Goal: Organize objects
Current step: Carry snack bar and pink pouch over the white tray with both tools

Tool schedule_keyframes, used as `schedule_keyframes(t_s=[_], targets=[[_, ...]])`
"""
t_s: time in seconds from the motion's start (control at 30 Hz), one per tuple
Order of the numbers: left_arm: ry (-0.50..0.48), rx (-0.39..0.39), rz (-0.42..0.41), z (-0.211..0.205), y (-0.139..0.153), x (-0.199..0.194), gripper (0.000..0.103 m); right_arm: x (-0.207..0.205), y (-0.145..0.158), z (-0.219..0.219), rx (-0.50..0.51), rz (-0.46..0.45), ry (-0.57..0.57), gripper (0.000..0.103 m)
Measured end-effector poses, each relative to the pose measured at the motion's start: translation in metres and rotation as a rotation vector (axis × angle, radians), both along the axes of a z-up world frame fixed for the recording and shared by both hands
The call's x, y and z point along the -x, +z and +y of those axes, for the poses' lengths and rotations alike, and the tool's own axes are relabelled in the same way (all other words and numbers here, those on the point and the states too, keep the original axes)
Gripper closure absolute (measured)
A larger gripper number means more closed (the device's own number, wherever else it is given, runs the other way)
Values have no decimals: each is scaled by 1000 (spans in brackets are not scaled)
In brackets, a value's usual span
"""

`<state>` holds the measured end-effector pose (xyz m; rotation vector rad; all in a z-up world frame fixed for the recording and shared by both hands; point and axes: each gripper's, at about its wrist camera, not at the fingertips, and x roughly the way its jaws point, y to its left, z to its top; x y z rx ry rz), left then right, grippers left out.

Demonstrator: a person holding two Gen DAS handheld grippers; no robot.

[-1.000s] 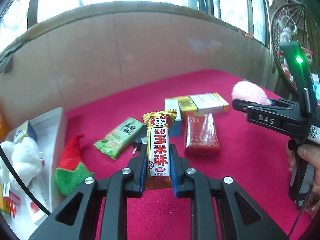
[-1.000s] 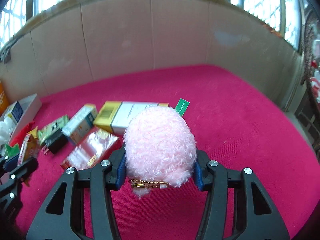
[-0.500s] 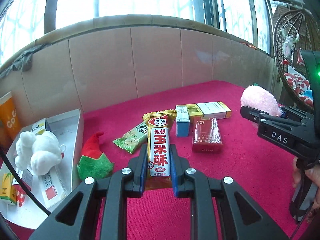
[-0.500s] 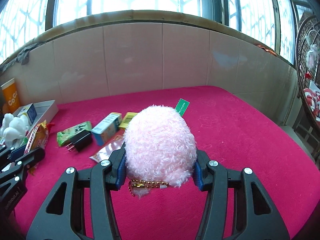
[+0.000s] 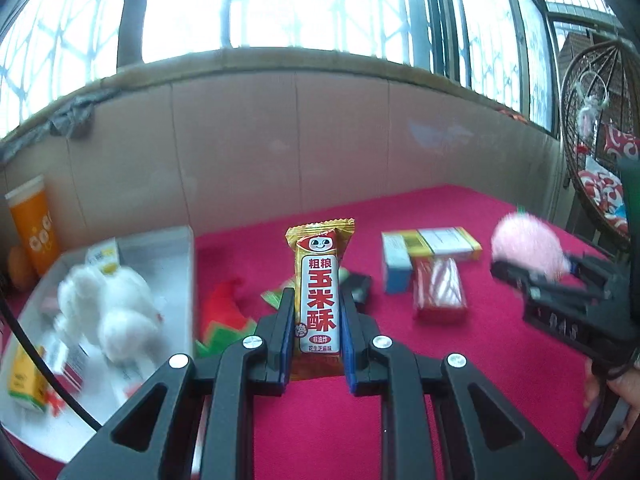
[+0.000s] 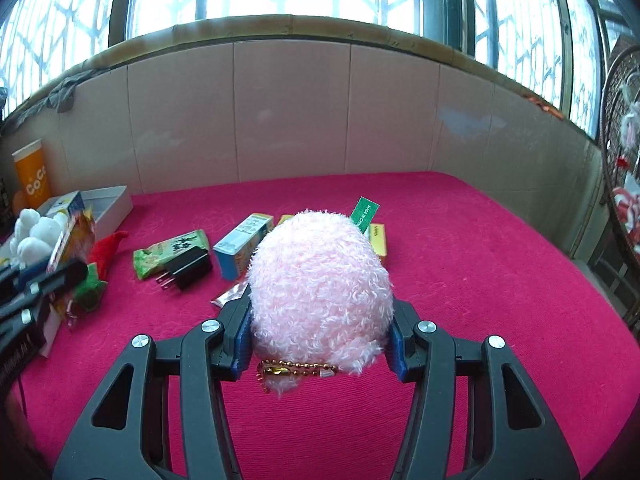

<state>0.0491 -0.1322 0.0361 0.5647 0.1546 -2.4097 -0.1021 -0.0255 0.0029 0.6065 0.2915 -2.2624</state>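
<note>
Snack bar [image 5: 319, 294]: orange-and-white wrapper with red Chinese print and a cartoon face, held upright above the red cloth [image 6: 460, 240], its lower half pinched between the pads.
Left gripper [image 5: 318, 320]: closed tight on the snack bar, one pad pressing each long edge.
Pink plush ball [image 6: 318, 286]: fluffy, with a green tag at its top and a gold bead chain at its base, wedged between the right fingers, off the cloth.
Right gripper [image 6: 318, 336]: partly closed, clamped on both sides of the pink plush ball; a hand [image 5: 612, 384] grips its handle at the right edge of the left wrist view.
White tray [image 5: 172, 248]: at the left end of the cloth, holding a white plush toy [image 5: 110, 312] and small cartons.
Orange cup [image 6: 32, 178]: upright behind the tray, by the cardboard wall [image 6: 280, 112].
Loose on the cloth: red-and-green felt hat [image 5: 224, 312], green snack packet [image 6: 168, 250] with a black plug adapter [image 6: 186, 268] just beside it, blue-and-white box [image 6: 242, 246], yellow-and-white box [image 5: 446, 242], red packet [image 5: 438, 294].
Behind the wall: barred windows, very bright.
</note>
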Motion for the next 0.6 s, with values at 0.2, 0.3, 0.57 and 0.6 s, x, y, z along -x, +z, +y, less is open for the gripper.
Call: schedule_keyframes(t_s=[0.2, 0.3, 0.57, 0.6], targets=[[23, 86, 58, -23, 31, -25, 84, -10, -2, -12, -22, -33, 29, 51], [45, 110, 73, -33, 32, -39, 84, -21, 1, -18, -21, -17, 42, 51], [86, 37, 131, -61, 27, -65, 84, -50, 28, -41, -3, 44, 95, 51], [89, 41, 135, -62, 28, -68, 84, -54, 31, -44, 2, 51, 100, 51]])
